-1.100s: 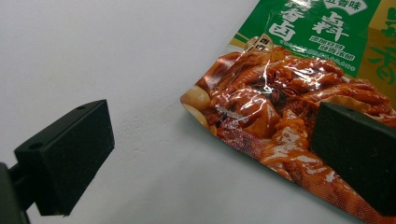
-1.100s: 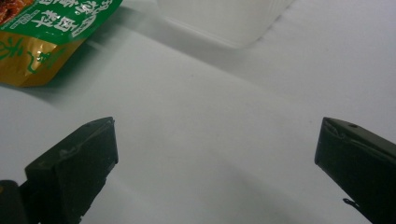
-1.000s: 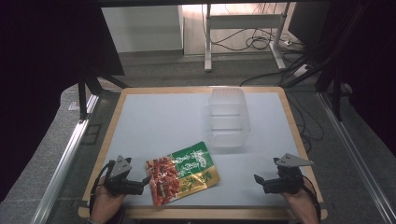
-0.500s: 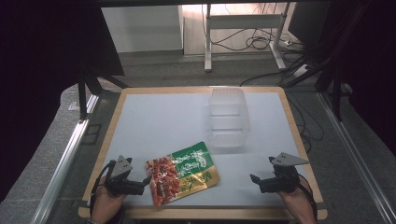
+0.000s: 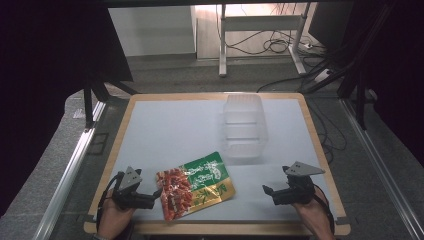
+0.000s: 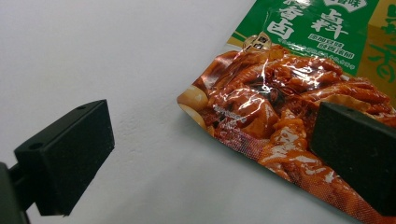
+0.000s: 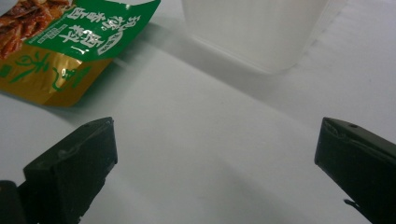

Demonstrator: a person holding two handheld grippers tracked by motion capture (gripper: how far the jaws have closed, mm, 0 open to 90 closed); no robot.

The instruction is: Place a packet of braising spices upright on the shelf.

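On white tabletop (image 5: pixel 170 135) (wood-edged): snack pouch (image 5: pixel 196 184); both hand-held grippers (image 5: pixel 156 196) (image 5: pixel 268 192) wide; grey floor beyond.

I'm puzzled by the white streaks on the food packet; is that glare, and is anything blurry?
Left gripper view: glare streaks on the glossy red-and-green snack pouch, black tool jaws soft. High view: translucent plastic container looks hazy, surroundings dark.

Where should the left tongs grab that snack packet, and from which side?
Grip the snack packet by its near left corner, coming in low from the left. It lies flat on the table, and that edge is the closest to the open left tongs, probably thin enough to pinch.
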